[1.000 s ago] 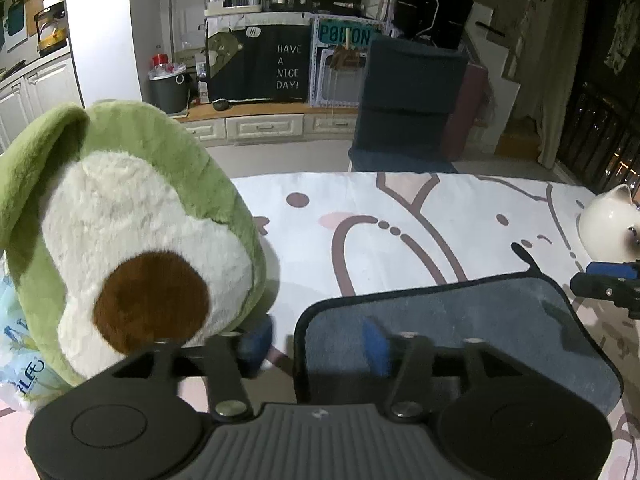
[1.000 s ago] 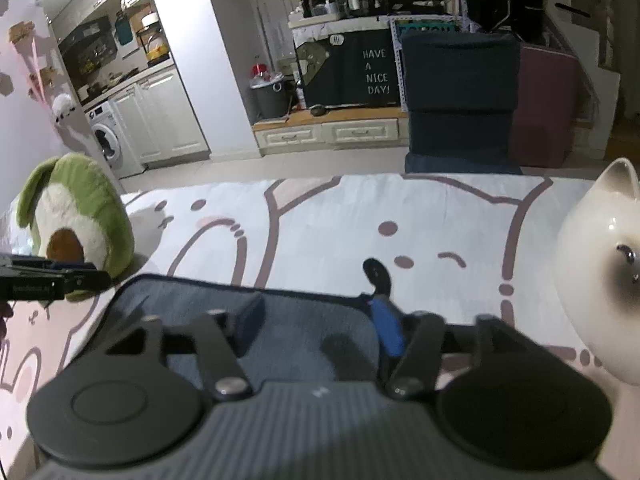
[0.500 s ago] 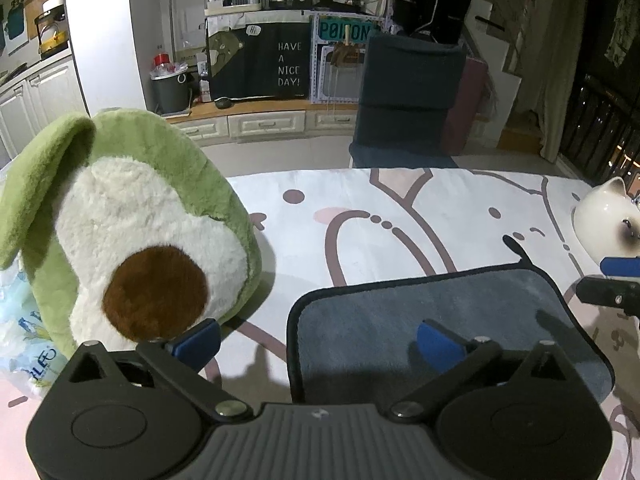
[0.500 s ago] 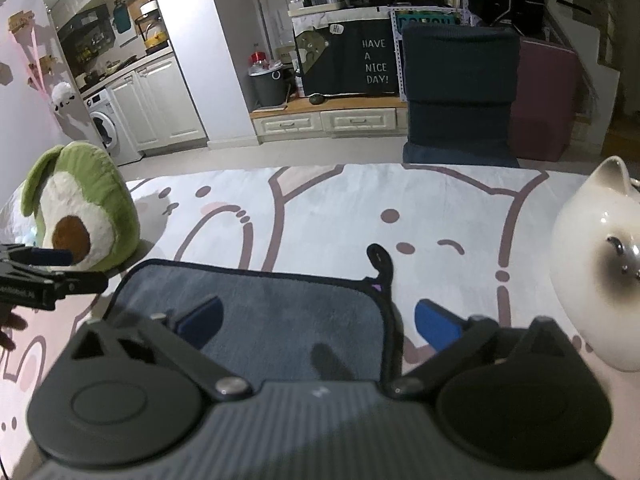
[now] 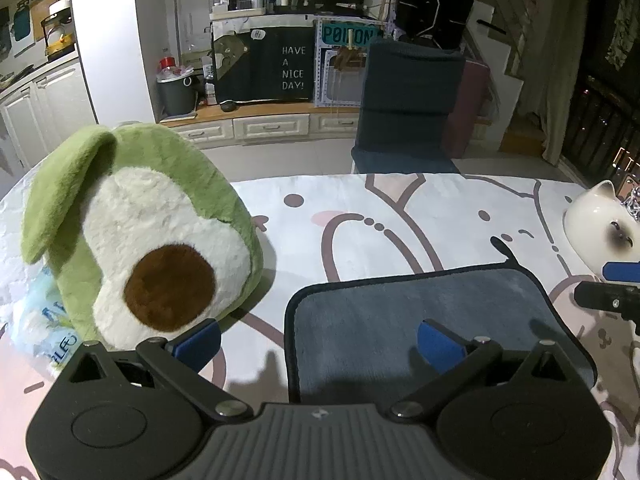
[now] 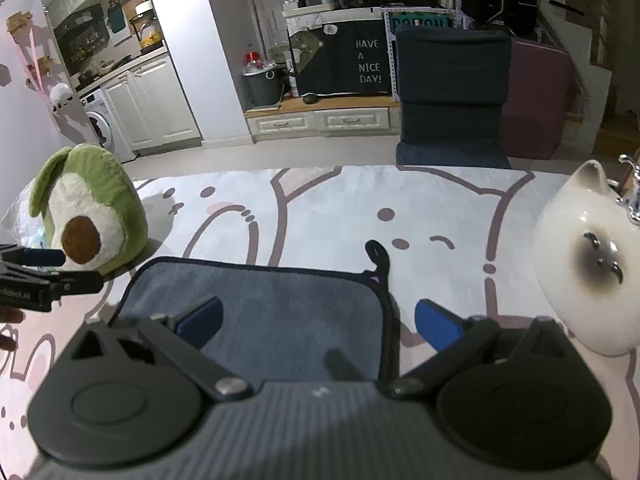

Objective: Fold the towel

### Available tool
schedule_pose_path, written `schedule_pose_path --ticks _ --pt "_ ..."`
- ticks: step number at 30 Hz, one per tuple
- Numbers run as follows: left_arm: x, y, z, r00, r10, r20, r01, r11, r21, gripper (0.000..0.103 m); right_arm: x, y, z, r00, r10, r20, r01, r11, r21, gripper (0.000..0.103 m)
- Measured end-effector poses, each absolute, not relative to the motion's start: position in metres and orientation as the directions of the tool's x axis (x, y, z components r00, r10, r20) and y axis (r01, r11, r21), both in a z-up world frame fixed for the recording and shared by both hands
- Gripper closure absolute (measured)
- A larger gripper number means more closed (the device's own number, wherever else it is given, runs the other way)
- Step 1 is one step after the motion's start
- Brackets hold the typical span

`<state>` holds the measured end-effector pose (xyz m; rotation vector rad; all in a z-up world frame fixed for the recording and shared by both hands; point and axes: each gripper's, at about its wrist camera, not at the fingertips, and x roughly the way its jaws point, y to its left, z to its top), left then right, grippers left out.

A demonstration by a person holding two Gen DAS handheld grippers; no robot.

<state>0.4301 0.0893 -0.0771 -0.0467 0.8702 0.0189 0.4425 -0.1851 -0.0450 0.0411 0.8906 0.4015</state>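
A grey towel point(image 5: 420, 308) with a dark hem lies folded flat on the cartoon-print table cover; it also shows in the right wrist view point(image 6: 280, 304). Its hanging loop point(image 6: 378, 254) sticks out at the far right corner. My left gripper point(image 5: 320, 344) is open and straddles the towel's left edge, holding nothing. My right gripper point(image 6: 318, 320) is open and straddles the towel's right edge, holding nothing. Each gripper shows at the edge of the other's view.
A green avocado plush point(image 5: 140, 236) stands left of the towel, with a plastic packet point(image 5: 44, 320) behind it. A white cat figure point(image 6: 588, 260) stands to the right. The printed cover point(image 5: 400, 216) stretches beyond the towel. A dark chair point(image 5: 408, 108) stands past the far edge.
Both grippers have opened from nearly shut and let go of the towel, which now lies flat. Both have drawn back a little toward me.
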Motion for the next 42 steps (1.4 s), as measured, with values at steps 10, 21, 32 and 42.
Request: schedule_pose_path --ticks 10,21,32,42 --pt "0.408 0.081 -0.059 0.661 0.006 -0.751 -0.042 0.999 -0.029 0.0 0.423 -0.187 -0.033 0.567 0.351 -0.745 -0.323 0.927 0.192 0.0" --pt "0.375 0.074 -0.038 0.675 0.02 -0.738 -0.057 0.998 -0.025 0.0 0.392 -0.194 -0.012 0.588 0.342 -0.733 -0.311 0.932 0.186 0.0" --pt "0.336 0.07 -0.018 0.689 0.036 -0.724 -0.081 0.996 -0.028 0.0 0.355 -0.202 0.008 0.61 0.334 -0.718 -0.306 0.936 0.175 0.0" --pt "0.295 0.056 -0.001 0.702 0.032 -0.712 -0.069 0.997 -0.022 0.0 0.316 -0.208 0.027 0.628 0.34 -0.7 -0.319 0.933 0.167 0.0"
